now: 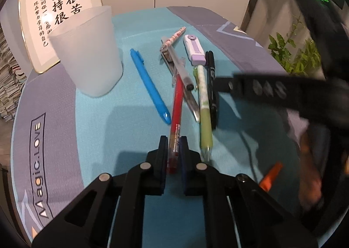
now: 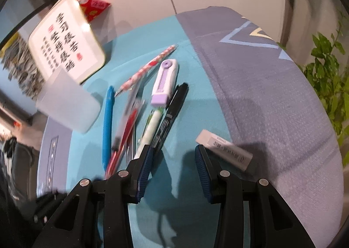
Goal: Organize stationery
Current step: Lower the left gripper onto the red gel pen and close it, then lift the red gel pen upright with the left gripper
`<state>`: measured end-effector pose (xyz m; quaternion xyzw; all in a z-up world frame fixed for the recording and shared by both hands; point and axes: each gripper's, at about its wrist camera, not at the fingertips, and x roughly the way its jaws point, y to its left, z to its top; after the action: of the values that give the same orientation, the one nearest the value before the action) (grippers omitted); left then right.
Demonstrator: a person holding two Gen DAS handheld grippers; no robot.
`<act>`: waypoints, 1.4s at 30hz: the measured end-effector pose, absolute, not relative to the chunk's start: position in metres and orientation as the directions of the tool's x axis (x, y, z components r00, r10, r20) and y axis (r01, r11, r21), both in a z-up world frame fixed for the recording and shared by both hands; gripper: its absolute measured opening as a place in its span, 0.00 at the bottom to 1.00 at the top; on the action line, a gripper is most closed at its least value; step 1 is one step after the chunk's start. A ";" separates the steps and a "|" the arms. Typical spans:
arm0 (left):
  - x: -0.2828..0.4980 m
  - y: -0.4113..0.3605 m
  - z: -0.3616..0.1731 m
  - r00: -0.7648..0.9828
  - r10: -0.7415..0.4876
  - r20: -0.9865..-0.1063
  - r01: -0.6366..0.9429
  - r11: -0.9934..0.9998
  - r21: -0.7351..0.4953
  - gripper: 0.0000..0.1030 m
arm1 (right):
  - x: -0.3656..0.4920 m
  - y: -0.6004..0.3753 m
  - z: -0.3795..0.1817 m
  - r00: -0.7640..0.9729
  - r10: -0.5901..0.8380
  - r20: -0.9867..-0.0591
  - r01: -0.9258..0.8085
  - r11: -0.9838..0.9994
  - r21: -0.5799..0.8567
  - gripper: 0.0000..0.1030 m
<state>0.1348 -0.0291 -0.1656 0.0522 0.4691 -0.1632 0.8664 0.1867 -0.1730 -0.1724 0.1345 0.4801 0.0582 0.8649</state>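
Your left gripper (image 1: 173, 149) is clamped tight on the near end of the red gel pen with a clear barrel (image 1: 177, 117), which lies on the teal desk mat (image 1: 122, 130) and points away toward the cluster of stationery. Beside it lie the solid blue plastic pen (image 1: 150, 87), the pale green click pen (image 1: 205, 106), the black marker (image 1: 211, 86), a clear-capped pen (image 1: 181, 66), a pink patterned pencil (image 1: 174, 37) and the white-and-lilac sliding eraser holder (image 1: 194, 50). A frosted translucent plastic cup (image 1: 90, 51) stands upright to the left of the pens, just in front of the gold-rimmed calligraphy plaque (image 1: 59, 21).

Your right gripper (image 2: 172, 154) is partly open and holds nothing; its left finger (image 2: 145, 160) overlaps the near ends of the green pen and black marker, though you cannot tell if it touches them.

Only the right wrist view shows the white block eraser in a printed sleeve (image 2: 224, 149), lying just beyond the right finger. Only the left wrist view shows your right gripper from the side, blurred, above the marker.
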 end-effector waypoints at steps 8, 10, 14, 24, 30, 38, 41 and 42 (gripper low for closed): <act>0.104 -0.004 -0.163 0.503 -0.209 -0.839 0.321 0.946 -0.043 0.07 | 0.200 -0.159 -0.171 0.529 0.172 -0.831 0.039 0.973 0.227 0.41; 0.096 0.000 -0.162 0.497 -0.213 -0.841 0.326 0.944 -0.046 0.07 | 0.201 -0.158 -0.171 0.524 0.172 -0.834 0.034 0.974 0.222 0.29; 0.085 0.007 -0.160 0.487 -0.218 -0.846 0.329 0.943 -0.054 0.07 | 0.194 -0.164 -0.172 0.491 0.234 -0.839 0.016 0.960 0.278 0.11; 0.059 0.018 -0.163 0.456 -0.228 -0.860 0.355 0.933 -0.060 0.08 | 0.121 -0.170 -0.162 0.434 0.273 -0.859 -0.151 0.962 0.229 0.11; 0.051 0.023 -0.148 0.496 -0.241 -0.834 0.354 0.934 -0.059 0.41 | 0.113 -0.171 -0.163 0.435 0.191 -0.880 -0.166 0.978 0.130 0.12; 0.089 0.000 -0.139 0.526 -0.230 -0.819 0.374 0.927 -0.020 0.43 | 0.137 -0.154 -0.147 0.493 0.164 -0.854 -0.186 0.979 0.081 0.52; 0.107 -0.008 -0.146 0.506 -0.221 -0.834 0.380 0.925 -0.014 0.43 | 0.150 -0.150 -0.157 0.448 0.146 -0.882 -0.168 0.983 0.078 0.52; 0.112 -0.010 -0.148 0.500 -0.214 -0.839 0.379 0.925 -0.011 0.43 | 0.151 -0.150 -0.159 0.442 0.144 -0.885 -0.165 0.983 0.077 0.52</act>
<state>0.1121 -0.0097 -0.1482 0.0876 0.4696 -0.1722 0.8615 0.1513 -0.1500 -0.1590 -0.0103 0.5201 0.0910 0.8492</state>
